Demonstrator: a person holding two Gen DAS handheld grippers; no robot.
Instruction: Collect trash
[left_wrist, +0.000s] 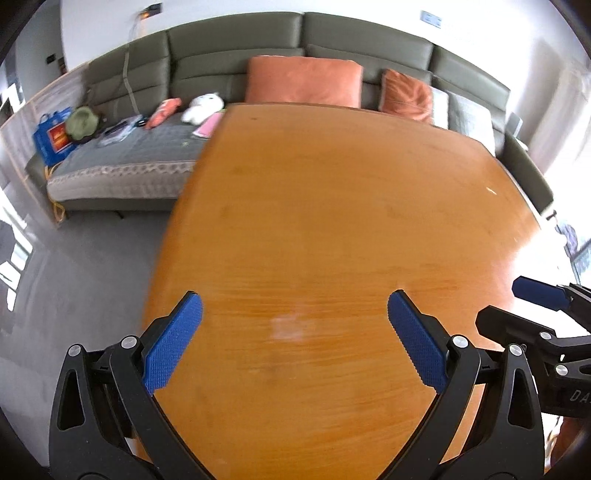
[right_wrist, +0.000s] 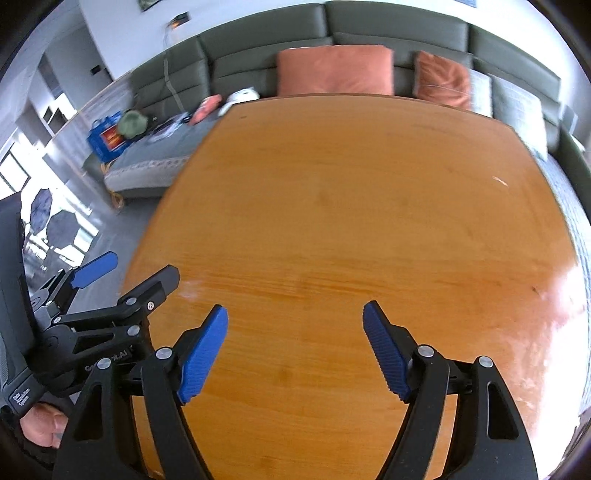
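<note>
Left gripper (left_wrist: 294, 306) and right gripper (right_wrist: 295, 315), both with jaws apart and holding nothing, over wooden table (left_wrist: 332, 192), frame centre.

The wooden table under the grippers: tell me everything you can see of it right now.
The wooden table has an orange-brown varnished top with visible grain, rounded corners and glare along its right side. A pale smudge sits near the left gripper; one tiny pale fleck lies far right. Otherwise bare. Both open grippers hover above its near end; its far edge faces the sofa.
</note>
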